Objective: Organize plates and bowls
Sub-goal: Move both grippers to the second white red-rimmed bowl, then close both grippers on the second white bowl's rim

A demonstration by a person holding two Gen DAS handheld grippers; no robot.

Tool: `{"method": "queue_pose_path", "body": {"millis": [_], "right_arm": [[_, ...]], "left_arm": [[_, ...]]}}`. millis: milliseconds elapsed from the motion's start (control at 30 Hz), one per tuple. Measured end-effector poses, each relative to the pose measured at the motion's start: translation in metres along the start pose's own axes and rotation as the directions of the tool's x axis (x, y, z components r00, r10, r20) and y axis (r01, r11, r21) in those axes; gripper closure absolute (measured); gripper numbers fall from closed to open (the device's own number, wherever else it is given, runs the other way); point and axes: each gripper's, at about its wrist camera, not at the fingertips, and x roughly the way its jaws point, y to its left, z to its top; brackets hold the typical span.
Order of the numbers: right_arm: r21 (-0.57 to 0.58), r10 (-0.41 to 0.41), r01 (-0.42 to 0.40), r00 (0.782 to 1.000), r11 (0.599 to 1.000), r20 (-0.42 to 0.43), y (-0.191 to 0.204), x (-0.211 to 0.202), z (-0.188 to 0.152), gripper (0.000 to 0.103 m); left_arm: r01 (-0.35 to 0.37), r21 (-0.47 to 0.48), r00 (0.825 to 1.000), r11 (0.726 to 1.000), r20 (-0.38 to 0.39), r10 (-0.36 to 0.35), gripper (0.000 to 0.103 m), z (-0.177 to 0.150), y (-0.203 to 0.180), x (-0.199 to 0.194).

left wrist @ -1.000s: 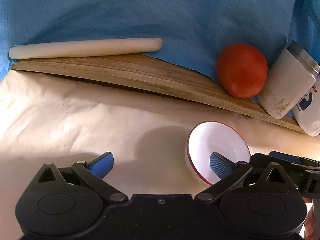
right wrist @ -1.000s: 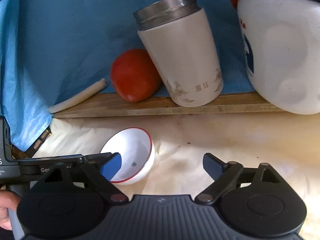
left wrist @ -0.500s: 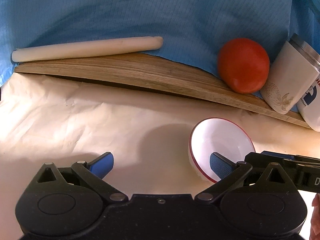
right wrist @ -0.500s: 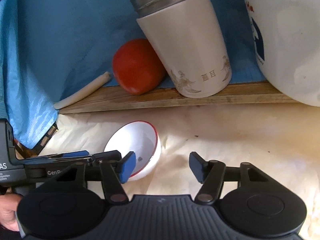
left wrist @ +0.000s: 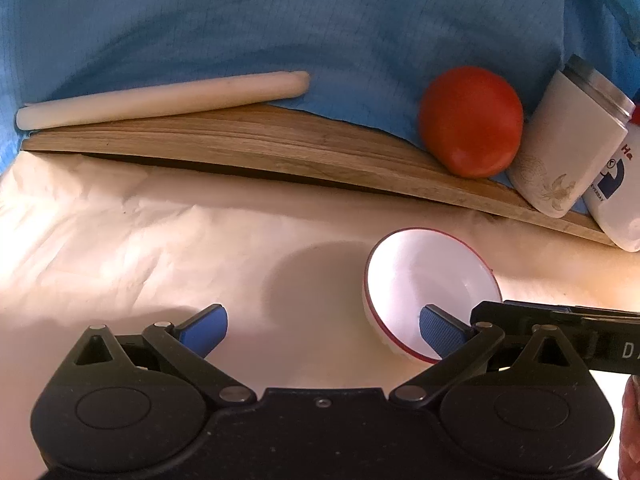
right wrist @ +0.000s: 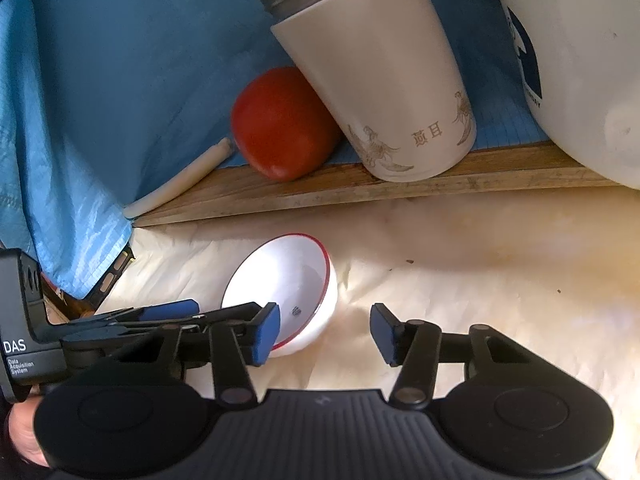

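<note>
A small white bowl with a red rim (left wrist: 428, 284) sits on the cream paper surface; it also shows in the right wrist view (right wrist: 288, 280). My left gripper (left wrist: 322, 330) is wide open, its right blue pad in front of the bowl, the bowl to its right. My right gripper (right wrist: 326, 332) is open, narrower, its left pad overlapping the bowl's near rim in view. The left gripper's body shows in the right wrist view (right wrist: 120, 320) beside the bowl. Neither holds anything.
A wooden board (left wrist: 280, 148) runs along the back against blue cloth. On it lie a white candle-like rod (left wrist: 160, 98), a red tomato (left wrist: 472, 120), a cream tumbler (right wrist: 372, 72) and a white jug (right wrist: 576, 52).
My right gripper has narrowed its opening and moved forward toward the bowl and shelf. The left gripper has stayed open and barely moved.
</note>
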Motion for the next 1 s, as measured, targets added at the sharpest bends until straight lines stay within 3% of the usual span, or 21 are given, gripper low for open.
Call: {"method": "queue_pose_path", "body": {"millis": [1000], "right_arm": [[-0.013,-0.016,0.015,1.000,1.000,-0.014,0.0054,0.0018,0.0011,0.049]], "left_arm": [[-0.001,0.002,1.000,1.000,-0.015,0.001,0.001,0.0008,-0.0005,0.0032]]}}
